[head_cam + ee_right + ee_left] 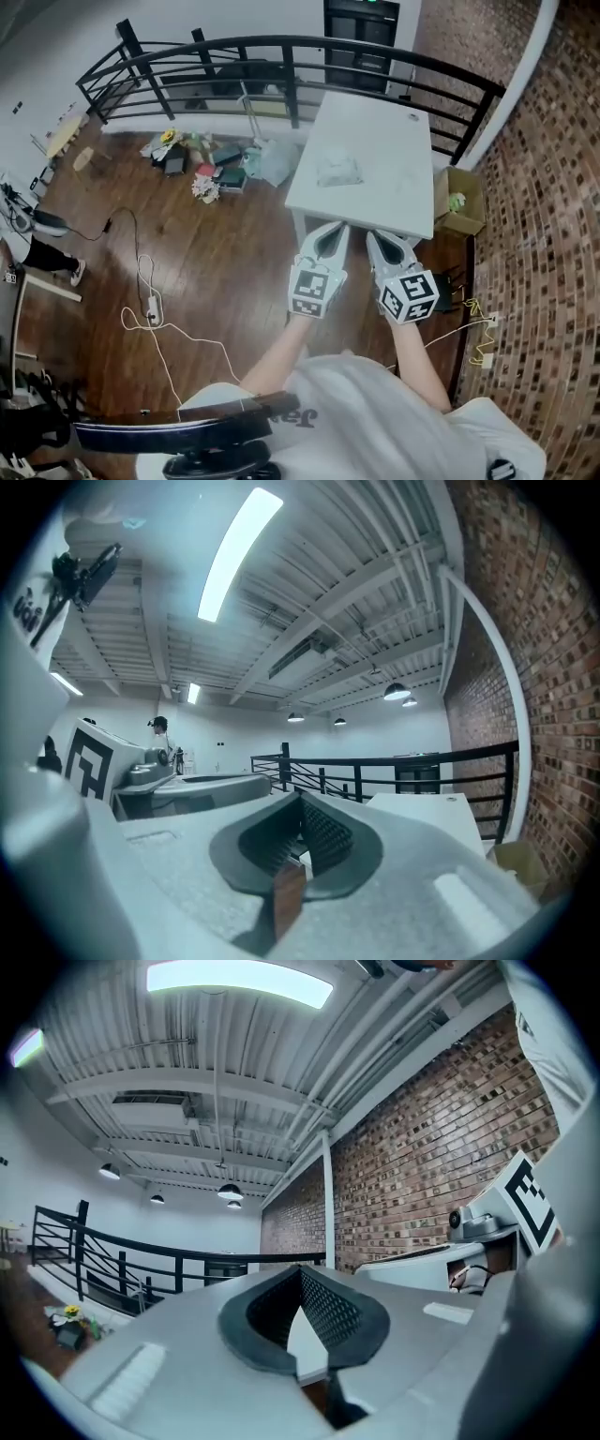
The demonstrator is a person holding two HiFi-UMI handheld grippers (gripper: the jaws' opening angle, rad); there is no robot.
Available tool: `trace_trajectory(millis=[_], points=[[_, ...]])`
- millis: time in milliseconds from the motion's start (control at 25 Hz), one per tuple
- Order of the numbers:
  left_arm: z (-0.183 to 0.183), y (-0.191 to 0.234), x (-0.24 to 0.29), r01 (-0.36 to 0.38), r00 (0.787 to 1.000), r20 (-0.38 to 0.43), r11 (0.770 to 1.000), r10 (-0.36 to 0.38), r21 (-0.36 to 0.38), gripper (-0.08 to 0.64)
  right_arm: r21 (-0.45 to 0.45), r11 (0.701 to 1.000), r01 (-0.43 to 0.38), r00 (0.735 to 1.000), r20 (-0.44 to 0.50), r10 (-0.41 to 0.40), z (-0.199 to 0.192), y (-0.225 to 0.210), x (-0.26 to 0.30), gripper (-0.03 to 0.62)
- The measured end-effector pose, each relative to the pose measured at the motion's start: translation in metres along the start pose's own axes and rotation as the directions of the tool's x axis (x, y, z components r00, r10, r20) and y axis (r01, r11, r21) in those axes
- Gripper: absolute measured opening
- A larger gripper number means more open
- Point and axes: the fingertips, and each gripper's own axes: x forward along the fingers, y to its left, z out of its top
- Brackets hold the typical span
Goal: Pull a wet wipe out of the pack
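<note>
Head view, looking steeply down: white table (394, 141) in the upper middle of the frame, with the wet wipe pack (338, 172) lying flat near its centre, pale and crinkled, too small to show any wipe at its opening. Just below the table's near edge, left gripper (330, 234) and right gripper (386, 240) side by side, pointed toward the pack, well short of it, touching nothing. Left gripper view: black ribbed pads closed tip to tip at centre frame, nothing pinched, only a sliver of white tabletop beyond them; pack out of sight; the right gripper's marker cube (527, 1202) at the right edge. Right gripper view: jaws likewise pressed together and empty, table at the lower right, left gripper at the far left, pack again out of sight. No loose wipe anywhere in view. Fits equally a reach toward the pack or a draw-back from it. For any pull from this light pack, judged best: pin it down with one gripper, pinch only the top sheet at the opening with the other, and draw upward slowly to keep the pack from lifting.
</note>
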Motion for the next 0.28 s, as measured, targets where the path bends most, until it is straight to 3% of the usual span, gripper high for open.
trace_trajectory(millis=[280], points=[[0.008, 0.024, -0.009, -0.008, 1.0, 0.006, 1.0, 0.008, 0.006, 0.017, -0.008, 1.0, 0.015, 1.0, 0.011, -0.015, 0.01, 0.011, 0.011, -0.008]])
